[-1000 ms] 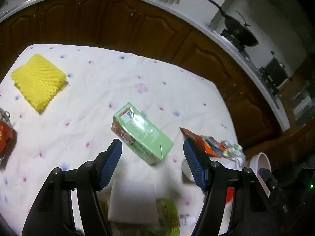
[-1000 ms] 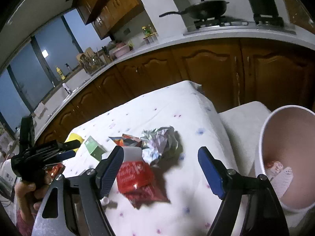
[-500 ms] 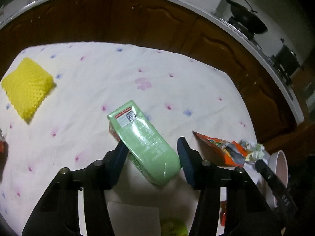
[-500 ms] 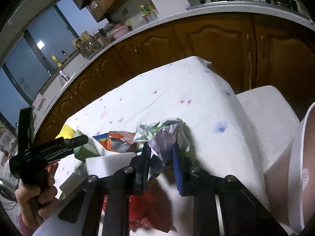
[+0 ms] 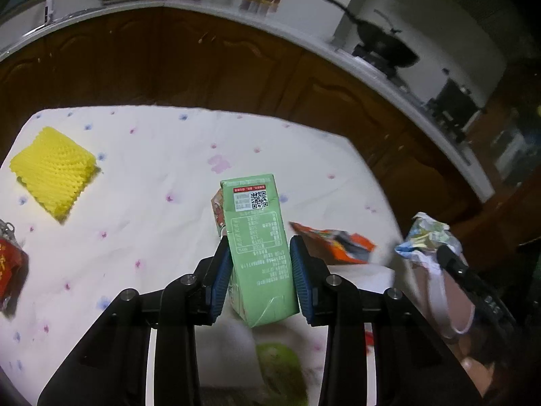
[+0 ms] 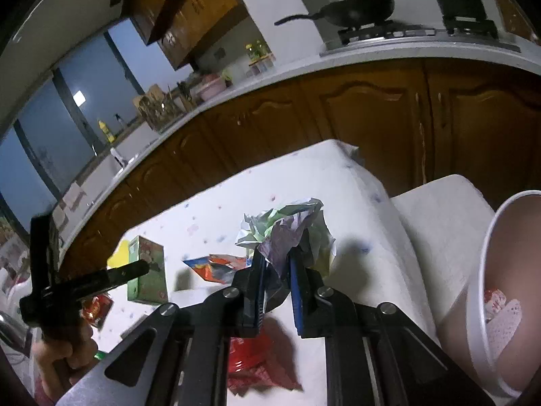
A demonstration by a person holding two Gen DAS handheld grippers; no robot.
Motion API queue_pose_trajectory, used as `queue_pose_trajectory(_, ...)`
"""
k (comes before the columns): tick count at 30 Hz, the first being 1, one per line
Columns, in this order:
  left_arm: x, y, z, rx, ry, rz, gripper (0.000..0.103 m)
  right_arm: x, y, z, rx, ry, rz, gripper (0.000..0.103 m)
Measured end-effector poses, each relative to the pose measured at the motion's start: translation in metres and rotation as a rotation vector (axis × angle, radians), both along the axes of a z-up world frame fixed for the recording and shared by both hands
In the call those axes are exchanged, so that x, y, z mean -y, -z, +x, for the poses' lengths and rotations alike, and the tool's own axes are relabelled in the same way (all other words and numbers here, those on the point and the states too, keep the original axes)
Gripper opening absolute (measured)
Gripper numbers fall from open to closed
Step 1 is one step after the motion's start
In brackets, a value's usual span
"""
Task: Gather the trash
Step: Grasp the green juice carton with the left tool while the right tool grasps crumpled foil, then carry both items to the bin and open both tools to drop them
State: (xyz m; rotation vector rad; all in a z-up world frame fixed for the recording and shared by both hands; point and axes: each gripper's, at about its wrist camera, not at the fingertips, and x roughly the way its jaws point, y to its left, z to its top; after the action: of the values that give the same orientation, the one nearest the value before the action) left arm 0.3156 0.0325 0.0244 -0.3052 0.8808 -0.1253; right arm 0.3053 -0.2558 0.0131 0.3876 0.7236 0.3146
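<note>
A: Left hand-held gripper (image 5: 258, 279) — status?

B: Blue pads clamped on both sides of the green carton (image 5: 258, 250). Carton stands tilted, QR label end pointing away from the camera, over the flowered white cloth on the desk (image 5: 152, 176).

A: Right one?

B: Right hand-held gripper (image 6: 275, 280) is nearly closed, pinching the crumpled paper wad (image 6: 287, 230). The wad bulges above the pads and hides the cloth just behind it.

A: What else is around?

B: Yellow foam net (image 5: 52, 172) is far left on the cloth, well apart from the carton. Orange snack wrapper (image 5: 333, 242) lies flat between the carton and the wad. Red wrapper (image 6: 252, 358) sits under the right gripper, partly covered by its frame. A green blurry item (image 5: 282, 368) is below the carton — cannot tell what it is.

A: Bin?

B: White bucket (image 6: 480, 270) is at the right edge, beside the desk, with some scraps already inside. Wooden cabinets (image 5: 203, 64) and a wok (image 6: 355, 8) on the stove are behind.
</note>
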Motion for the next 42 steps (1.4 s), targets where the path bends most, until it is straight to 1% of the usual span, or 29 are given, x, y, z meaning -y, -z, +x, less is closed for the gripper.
queue_pose_trajectory(4,0.01,-0.02,-0.018,0.05,0.05,-0.027,0.033,0.004,-0.01,-0.013,0.019,0.008,0.009,0.013)
queue_pose_trajectory(7,0.023,-0.03,-0.026,0.075,0.091,-0.044,0.033,0.013,-0.015,-0.024,0.028,0.02,0.011,0.013)
queue_pose_trajectory(15,0.062,-0.043,-0.042,0.11,0.209,-0.102,0.033,0.041,-0.028,-0.057,0.049,0.074,0.009,0.013)
queue_pose_trajectory(18,0.081,-0.046,-0.048,0.121,0.257,-0.101,0.033,0.054,-0.03,-0.069,0.055,0.098,0.008,0.013)
queue_pose_trajectory(25,0.124,-0.047,-0.054,0.114,0.354,-0.122,0.033,0.095,-0.03,-0.096,0.05,0.175,0.009,0.013)
queue_pose_trajectory(31,0.162,-0.047,-0.059,0.103,0.421,-0.123,0.032,0.135,-0.028,-0.114,0.042,0.259,-0.002,0.013)
queue_pose_trajectory(36,0.196,-0.047,-0.057,0.093,0.473,-0.129,0.033,0.162,-0.025,-0.122,0.032,0.309,0.003,0.013)
queue_pose_trajectory(42,0.235,-0.047,-0.053,0.076,0.54,-0.133,0.032,0.183,-0.019,-0.124,0.026,0.338,0.01,0.013)
